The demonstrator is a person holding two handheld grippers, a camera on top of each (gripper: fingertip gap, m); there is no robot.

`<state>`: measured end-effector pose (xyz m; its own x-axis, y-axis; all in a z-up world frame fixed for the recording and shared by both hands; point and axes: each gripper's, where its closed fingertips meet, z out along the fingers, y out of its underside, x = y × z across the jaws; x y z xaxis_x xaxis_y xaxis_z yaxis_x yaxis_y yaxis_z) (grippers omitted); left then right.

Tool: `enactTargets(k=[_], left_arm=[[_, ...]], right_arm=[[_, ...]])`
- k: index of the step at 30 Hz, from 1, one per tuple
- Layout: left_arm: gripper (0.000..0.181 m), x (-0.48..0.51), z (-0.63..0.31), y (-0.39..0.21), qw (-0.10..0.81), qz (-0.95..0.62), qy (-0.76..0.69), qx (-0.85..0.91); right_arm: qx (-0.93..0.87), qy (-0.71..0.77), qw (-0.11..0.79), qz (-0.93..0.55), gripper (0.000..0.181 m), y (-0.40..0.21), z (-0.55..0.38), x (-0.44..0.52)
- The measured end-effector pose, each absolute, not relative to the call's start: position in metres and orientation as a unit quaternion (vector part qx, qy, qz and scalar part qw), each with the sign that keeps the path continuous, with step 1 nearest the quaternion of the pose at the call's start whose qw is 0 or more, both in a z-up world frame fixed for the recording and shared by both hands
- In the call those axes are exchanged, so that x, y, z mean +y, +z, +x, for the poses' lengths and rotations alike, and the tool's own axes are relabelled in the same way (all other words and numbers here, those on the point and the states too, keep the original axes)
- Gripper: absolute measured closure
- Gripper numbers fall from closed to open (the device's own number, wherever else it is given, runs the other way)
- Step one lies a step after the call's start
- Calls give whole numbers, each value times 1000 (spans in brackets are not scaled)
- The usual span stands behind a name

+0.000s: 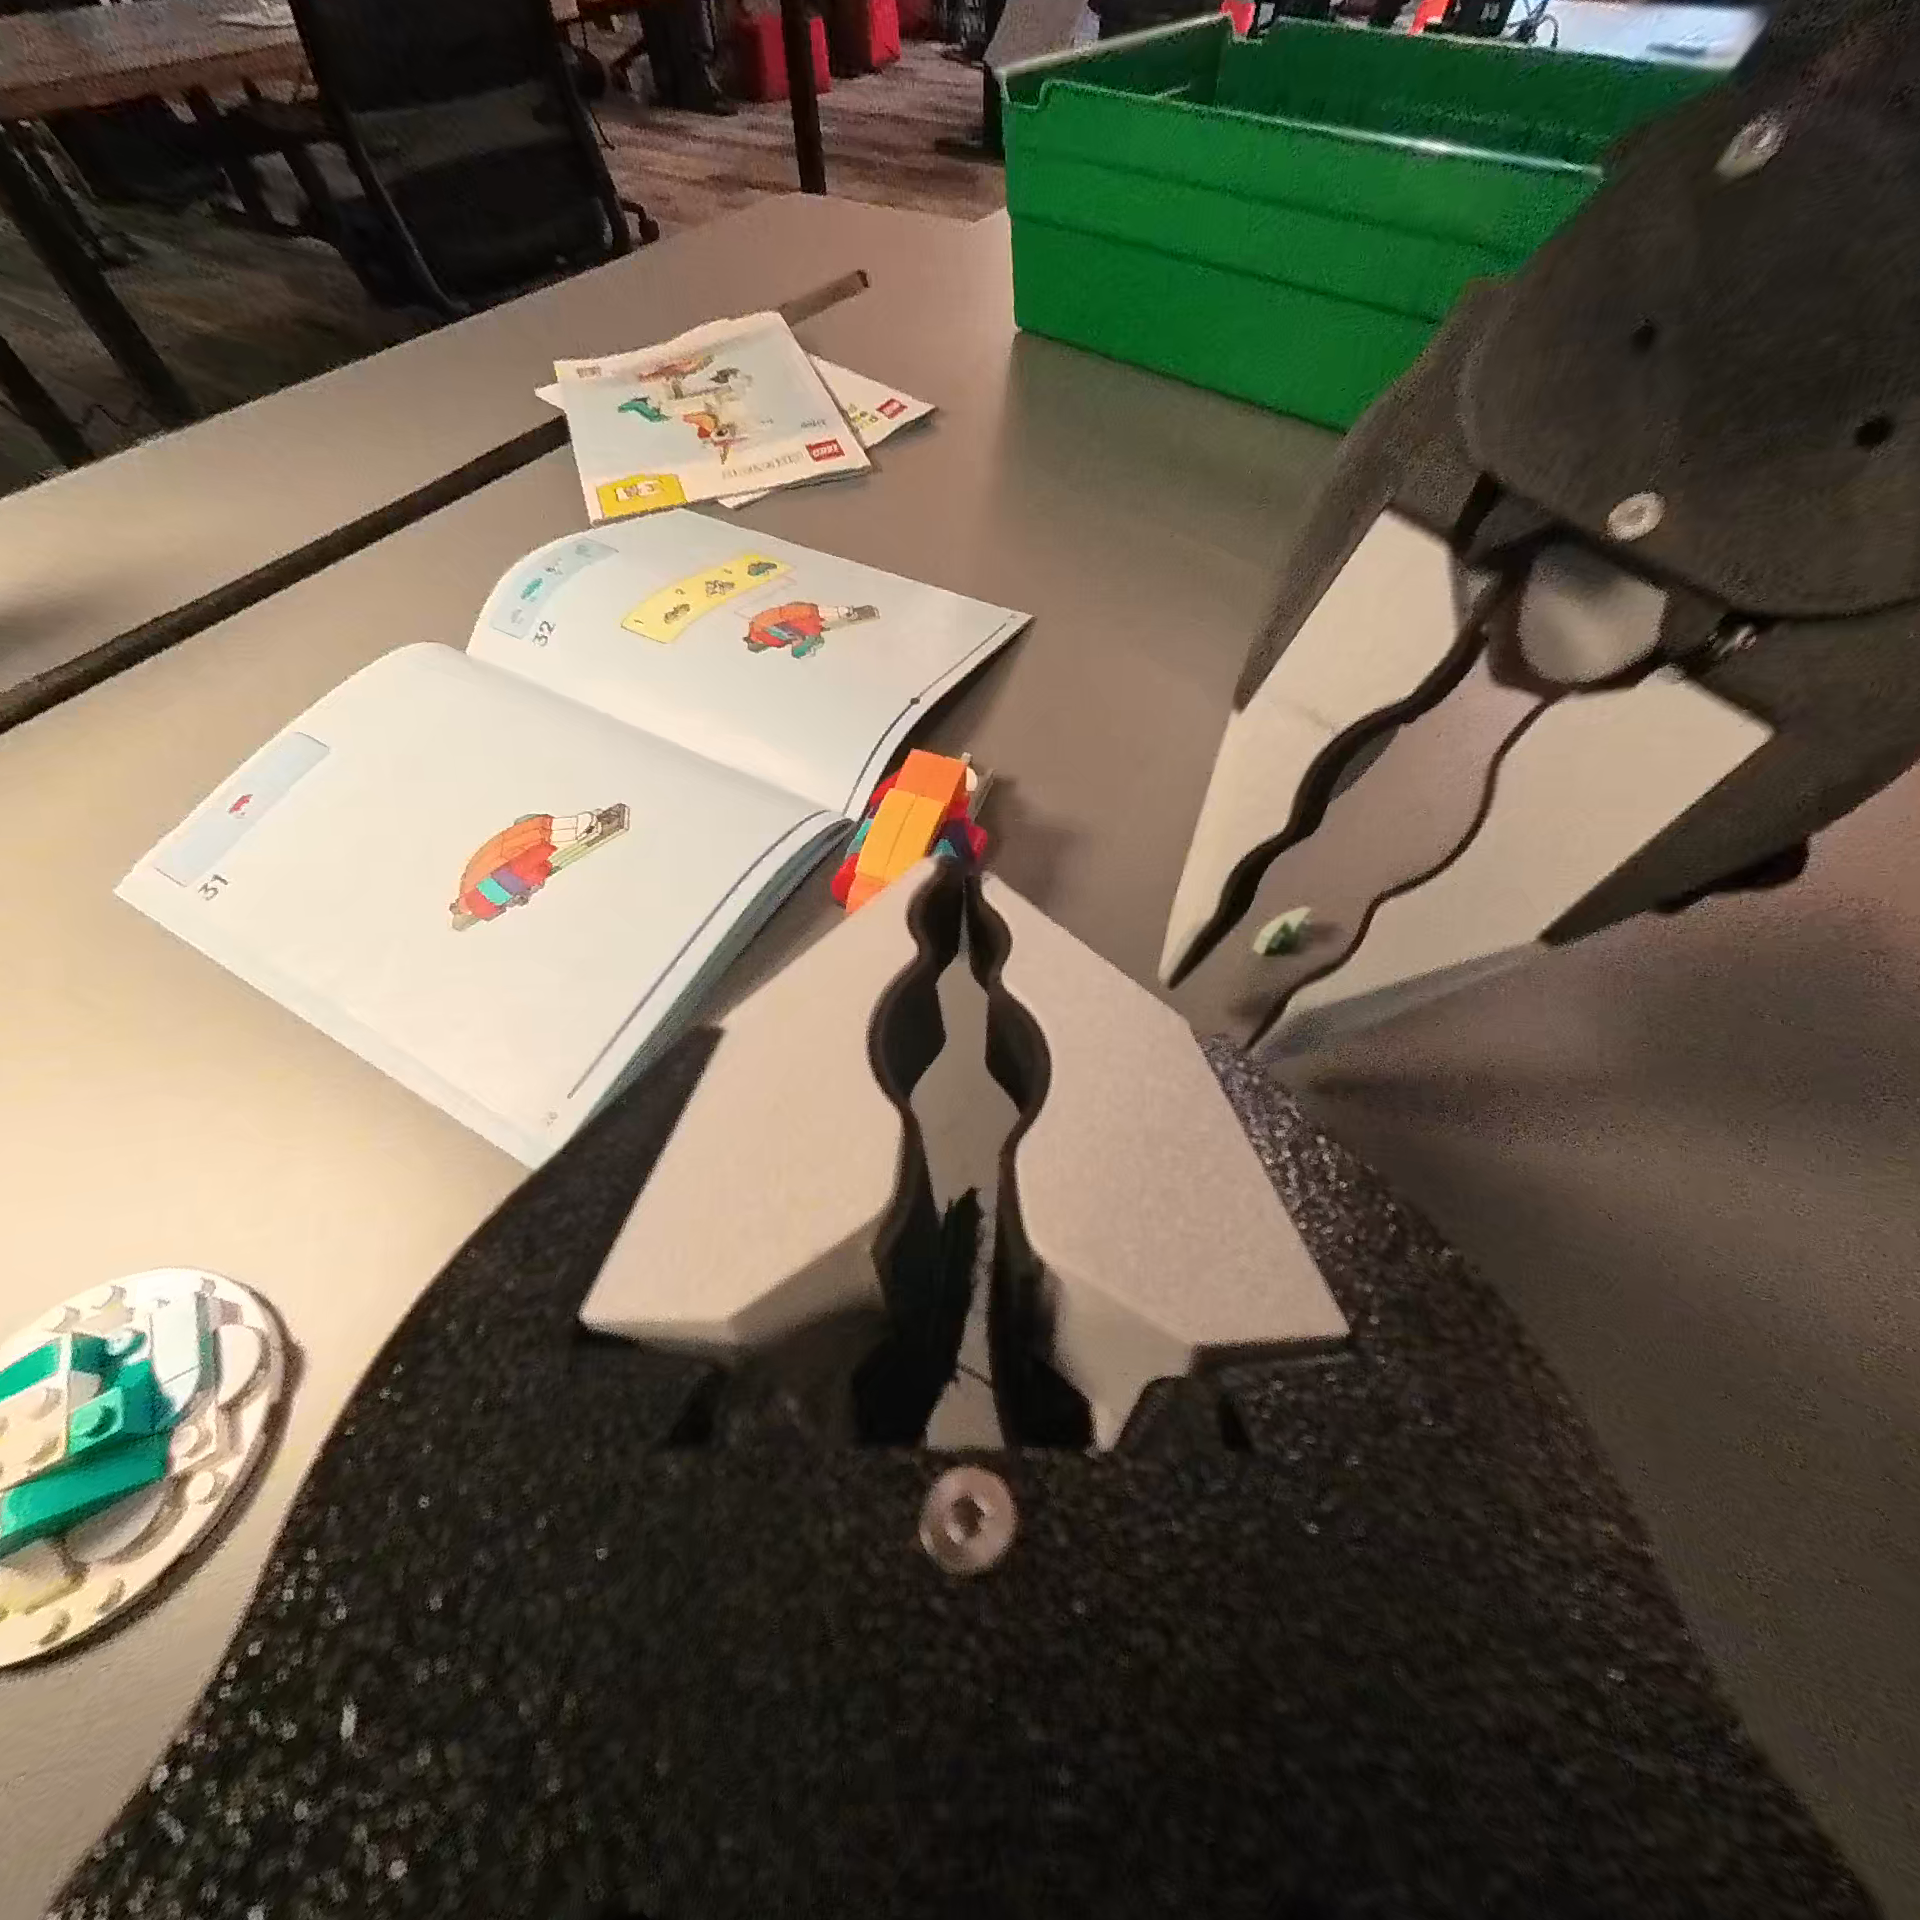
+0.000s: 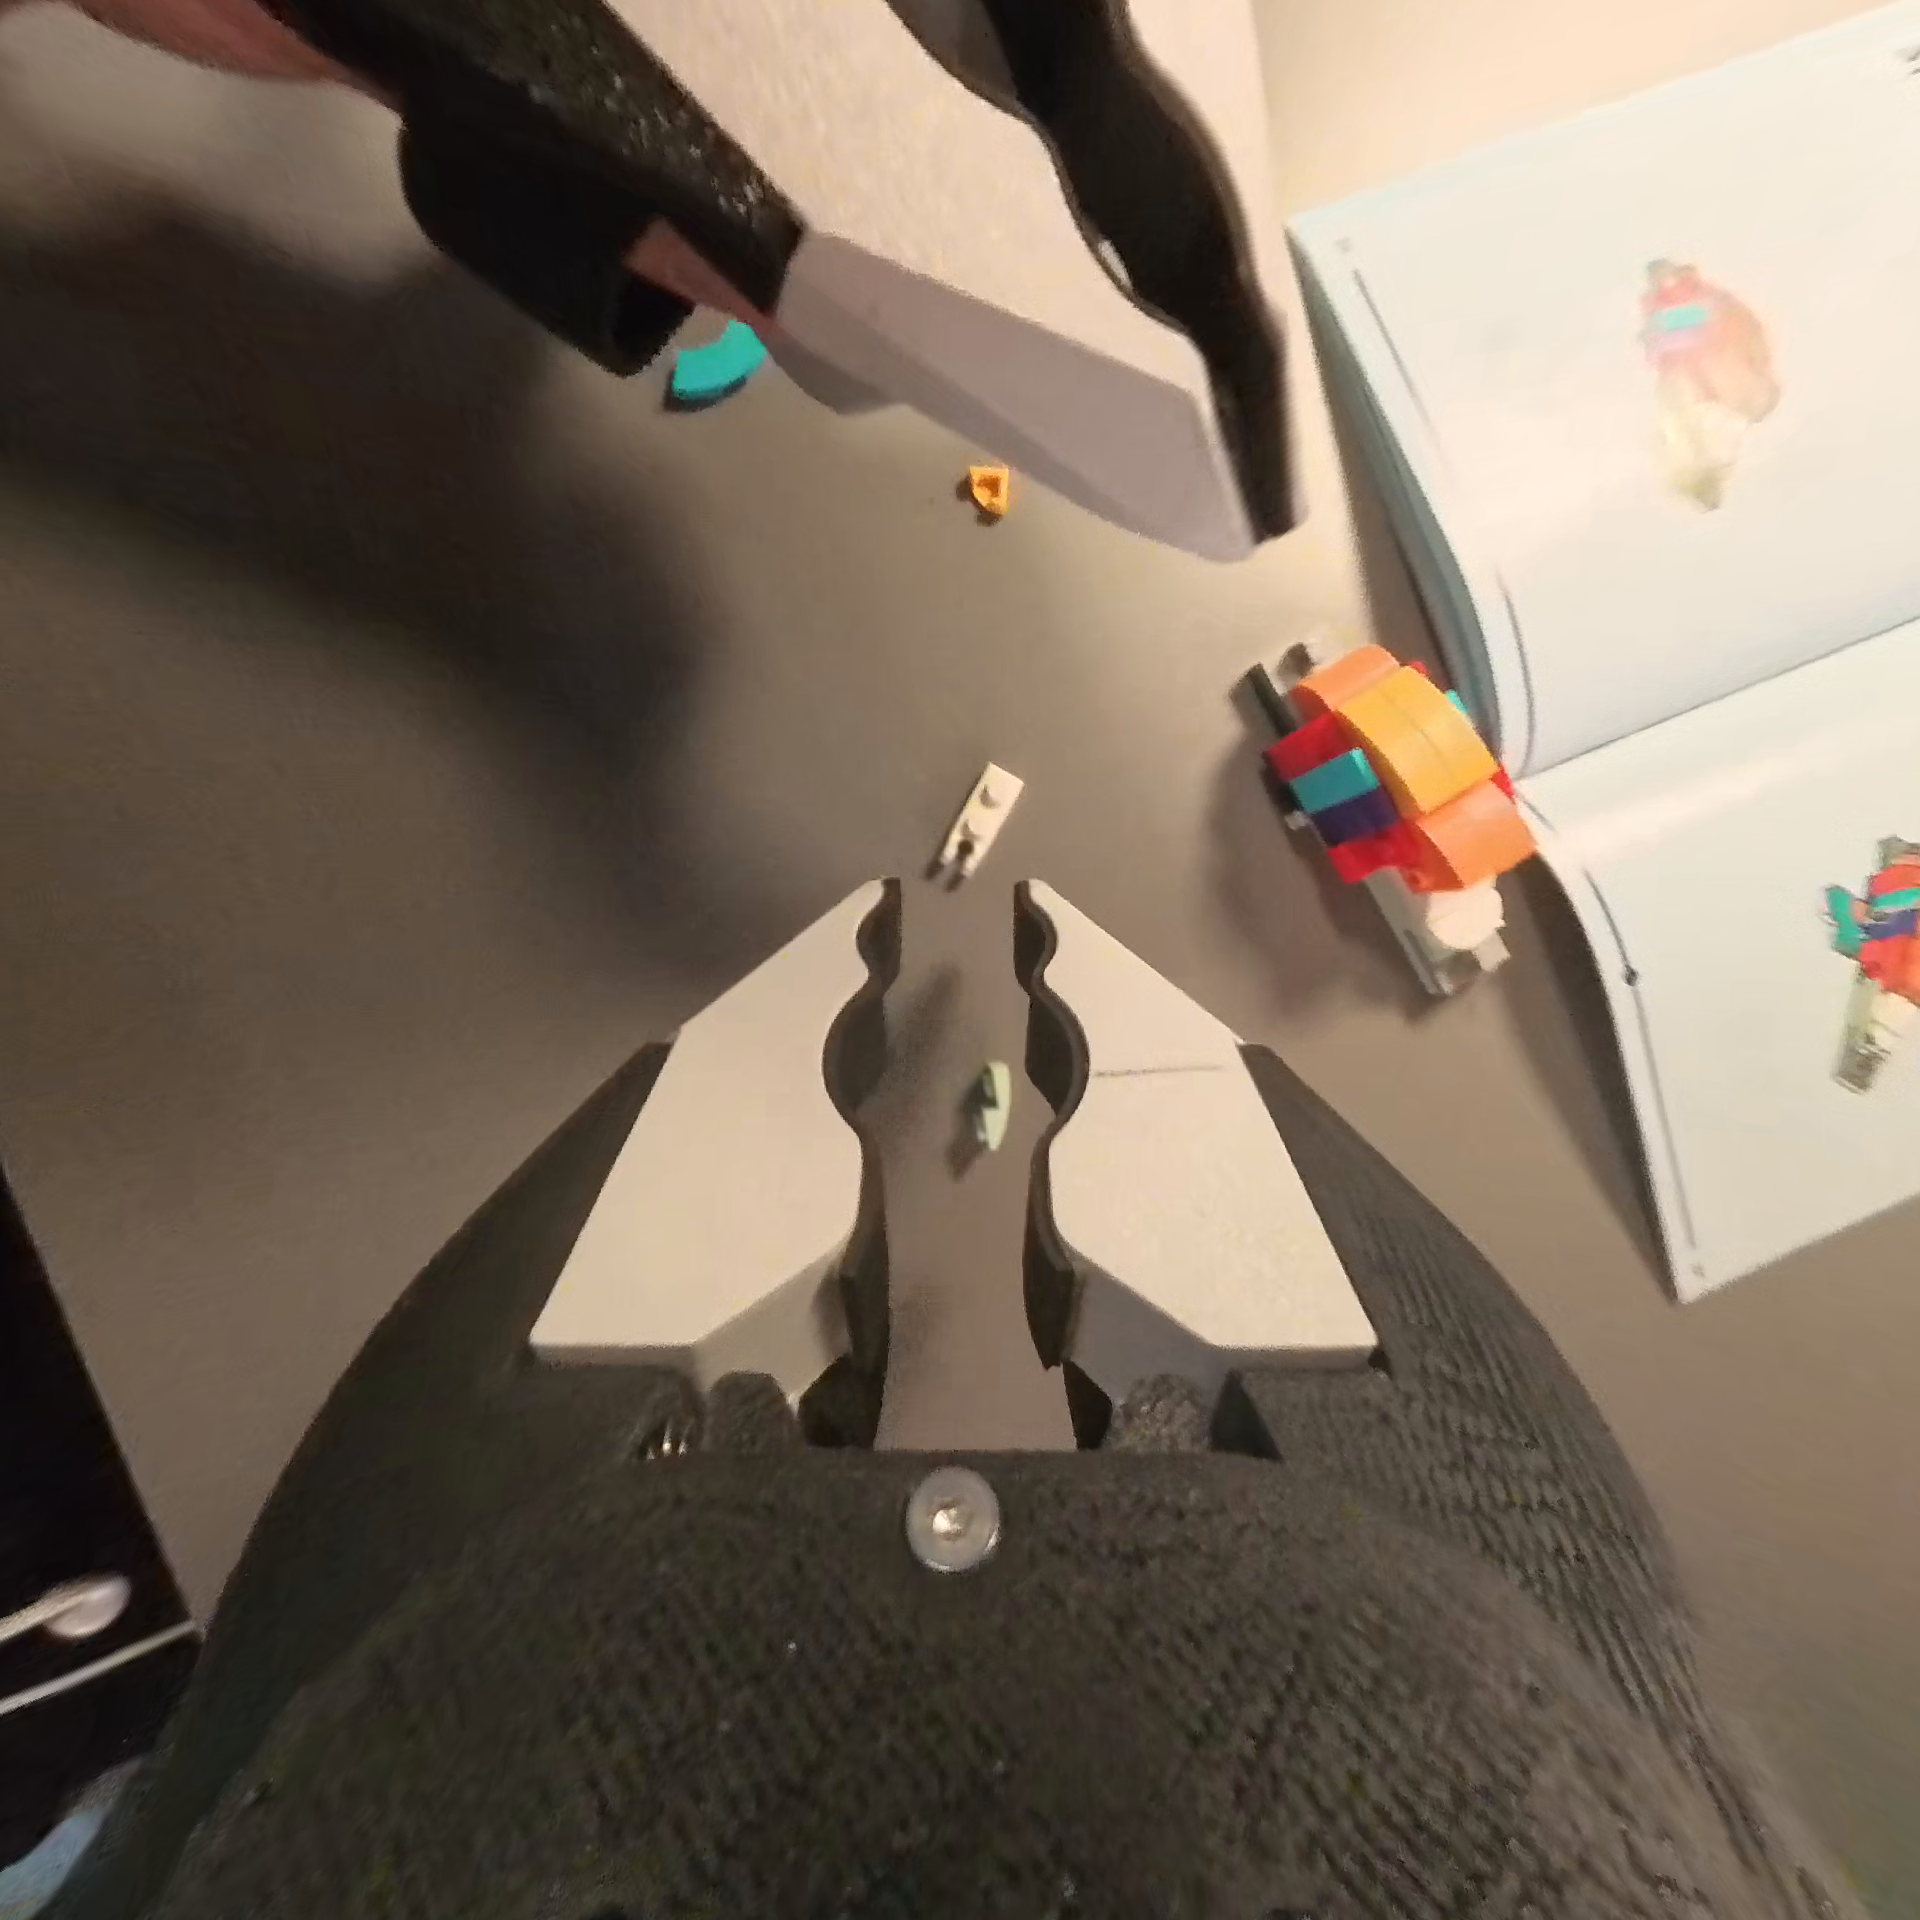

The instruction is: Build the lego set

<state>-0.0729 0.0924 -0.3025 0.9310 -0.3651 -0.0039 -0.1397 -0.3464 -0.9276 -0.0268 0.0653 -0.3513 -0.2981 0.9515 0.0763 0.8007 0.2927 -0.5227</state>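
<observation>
A partly built orange, red and teal lego model (image 1: 909, 821) (image 2: 1392, 800) lies on the grey table beside the open instruction booklet (image 1: 520, 831) (image 2: 1662, 520). My left gripper (image 1: 961, 883) is shut and empty, its tips just short of the model. My right gripper (image 2: 956, 885) is open, pointing down at the table, with a small pale green piece (image 2: 992, 1107) (image 1: 1285, 928) between its fingers, near the right one. A small white clip plate (image 2: 982, 821) lies just beyond its tips. Loose orange (image 2: 987, 488) and teal curved (image 2: 712, 374) pieces lie farther off.
A green bin (image 1: 1299, 208) stands at the far right of the table. Two closed booklets (image 1: 717, 416) lie behind the open one. A round white plate with teal bricks (image 1: 125, 1455) sits at the near left. The left gripper's finger (image 2: 997, 395) crosses the top of the right wrist view. My right fingertips sit around 7 centimeters from my left ones.
</observation>
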Motion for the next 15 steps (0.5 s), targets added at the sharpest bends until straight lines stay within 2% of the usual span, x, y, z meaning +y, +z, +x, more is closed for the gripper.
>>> enactTargets(k=[1, 6, 8, 12, 15], left_arm=[[181, 92, -73, -301, 551, -814, -104, 152], [181, 90, -77, -291, 562, -807, -113, 140], [181, 89, -78, -287, 570, -802, -118, 137], [181, 88, -81, -276, 591, -786, -127, 133], [181, 82, -88, -241, 674, -720, -101, 136]], right_arm=[[-780, 197, 183, -565, 160, -354, -29, 63], [-775, 186, 185, -575, 164, -364, -38, 65], [-773, 196, 182, -576, 175, -365, -40, 62], [-775, 202, 252, -544, 175, -351, -47, 67], [-746, 306, 292, -514, 175, -314, -53, 55]])
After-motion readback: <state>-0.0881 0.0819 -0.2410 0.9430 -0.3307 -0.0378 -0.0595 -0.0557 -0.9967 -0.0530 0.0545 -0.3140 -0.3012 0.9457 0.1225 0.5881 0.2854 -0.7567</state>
